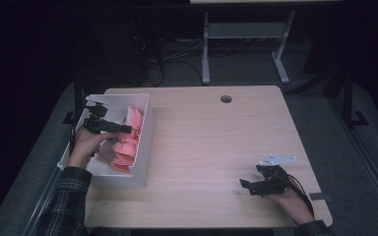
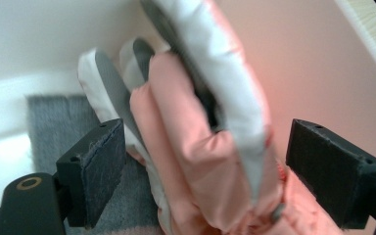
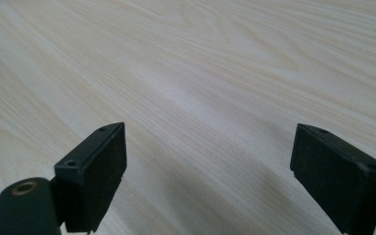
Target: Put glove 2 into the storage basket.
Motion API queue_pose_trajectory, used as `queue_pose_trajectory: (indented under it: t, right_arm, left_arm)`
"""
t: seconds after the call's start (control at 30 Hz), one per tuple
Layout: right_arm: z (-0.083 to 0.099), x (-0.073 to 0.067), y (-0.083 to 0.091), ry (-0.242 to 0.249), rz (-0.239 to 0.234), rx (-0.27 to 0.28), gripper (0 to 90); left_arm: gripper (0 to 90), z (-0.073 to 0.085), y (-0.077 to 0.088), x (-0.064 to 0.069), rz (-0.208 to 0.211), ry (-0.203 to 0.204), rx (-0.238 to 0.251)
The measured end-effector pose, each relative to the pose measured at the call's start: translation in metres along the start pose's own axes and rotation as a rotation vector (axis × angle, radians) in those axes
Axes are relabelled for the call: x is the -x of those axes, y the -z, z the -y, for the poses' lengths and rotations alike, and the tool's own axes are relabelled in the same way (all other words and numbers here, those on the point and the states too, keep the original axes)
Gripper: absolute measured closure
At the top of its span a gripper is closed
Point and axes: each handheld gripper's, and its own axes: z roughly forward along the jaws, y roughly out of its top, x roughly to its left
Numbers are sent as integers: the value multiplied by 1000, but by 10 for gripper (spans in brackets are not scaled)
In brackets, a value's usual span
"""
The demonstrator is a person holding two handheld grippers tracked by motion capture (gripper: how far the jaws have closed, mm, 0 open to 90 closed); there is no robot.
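Item: pink padded fabric pieces [image 2: 196, 161], soft, puffy, with white and grey edging, stacked on edge
Location: inside the white bin [image 1: 145, 147] at the table's 9 o'clock edge; a grey cloth [image 2: 54, 132] lies on the bin floor beneath
Left gripper [image 1: 120, 129]: jaws spread wide on either side of one piece, pads clear of the fabric, nothing clamped
Right gripper [image 1: 248, 186]: jaws apart, empty, low over bare wooden table [image 1: 216, 142] at 4 o'clock
Risk, judged: the piece between the jaws leans on the bin wall and may slump or topple
Risk, judged: pulling out sideways could let a pad snag the loose edging and drag the piece
Risk, judged: a jaw may knock the bin wall
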Motion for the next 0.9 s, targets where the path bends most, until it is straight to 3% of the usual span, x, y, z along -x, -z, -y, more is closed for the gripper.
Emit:
queue_pose_trajectory:
  t: [0.2,0.43,0.5,0.77,0.9]
  right_arm:
    - [-1,1,0,2,-1,5,133]
    - [-1,1,0,-1,2,6,133]
    - [-1,0,0,0,0,5,133]
    - [-1,-1,1,5,4,6,133]
    - [-1,-2,0,8,5,4,133]
  left_arm:
    - [140,-9,16,8,-14,-35,34]
    - [138,-22,40,28,-12,-94,111]
    - [138,-27,44,42,-6,-134,127]
    - [139,-34,36,85,51,-222,136]
    - [139,-34,28,106,87,-246,144]
